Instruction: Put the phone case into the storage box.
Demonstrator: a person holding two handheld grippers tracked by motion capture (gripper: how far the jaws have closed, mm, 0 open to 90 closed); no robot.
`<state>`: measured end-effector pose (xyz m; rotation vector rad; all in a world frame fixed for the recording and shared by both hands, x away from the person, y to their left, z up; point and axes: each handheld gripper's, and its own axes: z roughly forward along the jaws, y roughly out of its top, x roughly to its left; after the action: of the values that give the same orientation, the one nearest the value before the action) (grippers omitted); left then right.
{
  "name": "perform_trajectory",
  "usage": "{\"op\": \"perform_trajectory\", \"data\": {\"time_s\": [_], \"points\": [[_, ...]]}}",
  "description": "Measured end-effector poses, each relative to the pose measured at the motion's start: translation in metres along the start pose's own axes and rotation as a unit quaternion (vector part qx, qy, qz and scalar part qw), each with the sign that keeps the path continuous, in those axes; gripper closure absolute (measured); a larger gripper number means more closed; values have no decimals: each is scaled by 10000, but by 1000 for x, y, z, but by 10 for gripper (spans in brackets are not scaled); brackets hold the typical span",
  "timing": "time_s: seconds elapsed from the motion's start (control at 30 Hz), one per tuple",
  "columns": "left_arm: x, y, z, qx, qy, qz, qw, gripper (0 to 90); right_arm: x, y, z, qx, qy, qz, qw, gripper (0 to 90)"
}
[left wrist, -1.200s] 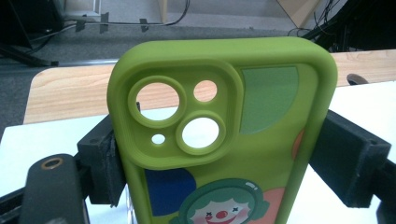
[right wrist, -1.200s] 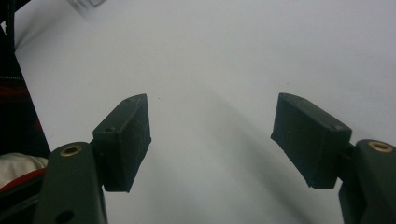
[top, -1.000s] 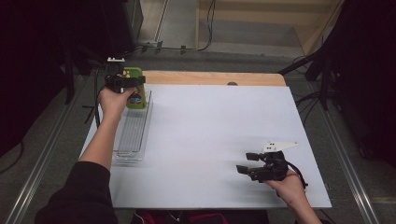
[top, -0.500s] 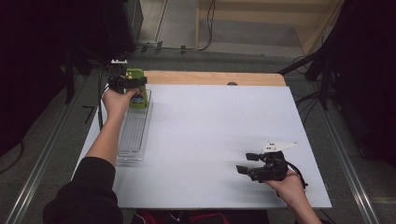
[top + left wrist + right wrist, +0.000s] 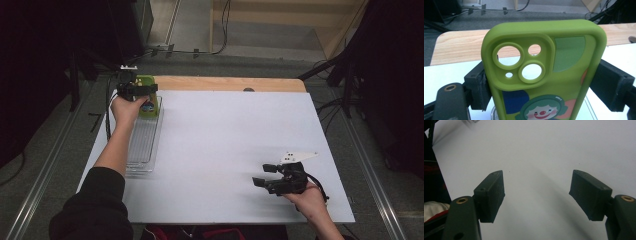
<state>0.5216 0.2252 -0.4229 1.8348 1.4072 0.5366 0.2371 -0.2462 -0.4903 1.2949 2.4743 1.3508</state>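
A lime-green phone case [image 5: 544, 75], with camera holes and a clown picture on its back, stands upright between the jaws of my left gripper [image 5: 545, 83]. Both pads press on its sides. From above, the case [image 5: 149, 101] and the left gripper [image 5: 137, 91] are at the table's far left corner, over the far end of a clear tray [image 5: 142, 145]. Over the white table top near the front right, my right gripper [image 5: 263, 175] hangs open. Its two jaws [image 5: 536, 195] stand wide apart with only the bare surface between them.
The white sheet [image 5: 230, 145] covers most of the table, and a wooden strip [image 5: 225, 83] shows along the far edge. Cables and dark stands lie on the floor beyond the table. A black sleeve [image 5: 95, 210] comes in at the front left.
The left hand and forearm have shifted slightly while keeping hold of the case. The right gripper has stayed where it was.
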Motion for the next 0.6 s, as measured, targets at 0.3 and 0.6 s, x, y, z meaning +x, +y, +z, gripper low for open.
{"op": "perform_trajectory", "data": {"time_s": [0.3, 0.6], "points": [[-2, 0, 2, 1, 51, -65, 10000, 153, 0, 0, 0, 3, 20, -9, 10000, 261], [1, -1, 1, -39, -119, -115, 9999, 136, 1, 0, 0, 12, 22, -3, 10000, 263]]}}
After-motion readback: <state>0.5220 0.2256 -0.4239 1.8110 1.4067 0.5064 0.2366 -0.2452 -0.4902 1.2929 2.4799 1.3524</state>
